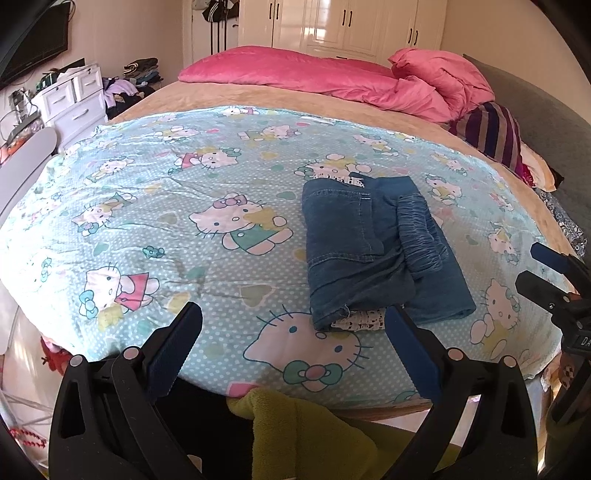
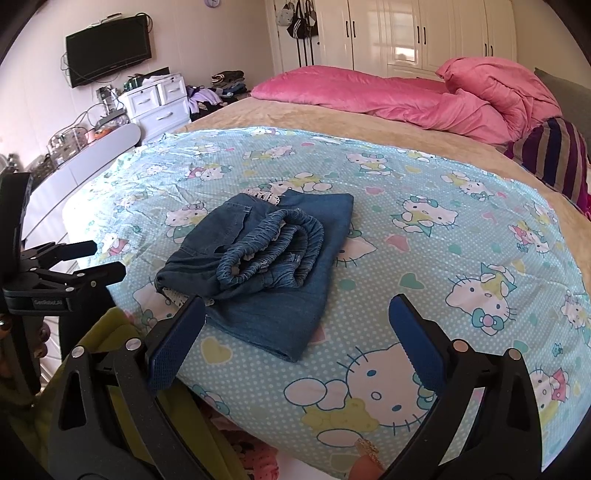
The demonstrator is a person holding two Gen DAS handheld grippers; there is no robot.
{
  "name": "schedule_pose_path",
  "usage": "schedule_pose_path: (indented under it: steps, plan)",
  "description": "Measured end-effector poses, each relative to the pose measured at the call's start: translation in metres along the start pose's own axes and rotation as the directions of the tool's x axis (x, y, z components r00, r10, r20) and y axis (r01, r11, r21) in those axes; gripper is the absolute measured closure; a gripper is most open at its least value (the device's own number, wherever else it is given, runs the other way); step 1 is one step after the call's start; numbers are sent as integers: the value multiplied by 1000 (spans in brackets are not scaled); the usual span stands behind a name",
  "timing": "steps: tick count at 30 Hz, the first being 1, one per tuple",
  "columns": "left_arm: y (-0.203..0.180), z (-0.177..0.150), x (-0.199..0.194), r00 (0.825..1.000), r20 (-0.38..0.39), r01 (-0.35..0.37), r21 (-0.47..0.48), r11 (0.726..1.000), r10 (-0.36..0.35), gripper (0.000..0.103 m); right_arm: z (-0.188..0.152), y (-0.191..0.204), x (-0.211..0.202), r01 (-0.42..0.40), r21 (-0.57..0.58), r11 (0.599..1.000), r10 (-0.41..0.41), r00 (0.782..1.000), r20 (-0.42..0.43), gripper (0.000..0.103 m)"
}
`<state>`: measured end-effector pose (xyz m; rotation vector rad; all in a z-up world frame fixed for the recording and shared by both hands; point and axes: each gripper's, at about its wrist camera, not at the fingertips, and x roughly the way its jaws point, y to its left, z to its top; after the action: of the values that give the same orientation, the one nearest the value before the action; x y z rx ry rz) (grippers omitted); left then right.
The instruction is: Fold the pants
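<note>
Both tools hover spread-fingered, empty, near folded pants.

The folded denim pants hide their own inner layers — only a white lace trim peeks out. The frame's right edge crops the right gripper; the far drawer-top clutter is unreadable.

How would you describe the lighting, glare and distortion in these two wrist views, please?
Left wrist view: strong fisheye bulge curves the bed sheet, black corners, daylight glare on the wardrobe doors, folded pants sharp. Right wrist view: the same barrel distortion, a window reflection on the wardrobe doors, a bright washed-out patch at the sheet's left edge, soft shadows under the pants.
</note>
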<state>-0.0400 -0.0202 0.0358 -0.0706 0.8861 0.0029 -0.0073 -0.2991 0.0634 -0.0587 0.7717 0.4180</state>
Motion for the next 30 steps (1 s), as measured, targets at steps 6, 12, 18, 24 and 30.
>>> schedule_pose_path:
  steps: [6,12,18,24,30]
  plan:
    - [0,0,0,1000,-2,-2,0,1000,2,4,-1,0,0,2,2,1000,-2,1000,-1,9]
    - [0,-1,1,1000,-4,-7,-3,1000,7,4,-1,-1,1,3,2,1000,-3,1000,-2,9]
    - [-1,-1,2,1000,-11,-7,2,1000,7,4,-2,-2,1,10,4,1000,-10,1000,-5,9]
    - [-4,-2,2,1000,-16,-16,19,1000,16,4,-2,-3,1,14,5,1000,-14,1000,-6,9]
    - [-5,-2,1,1000,-18,-21,23,1000,21,4,-2,-3,1,20,7,1000,-20,1000,-7,9]
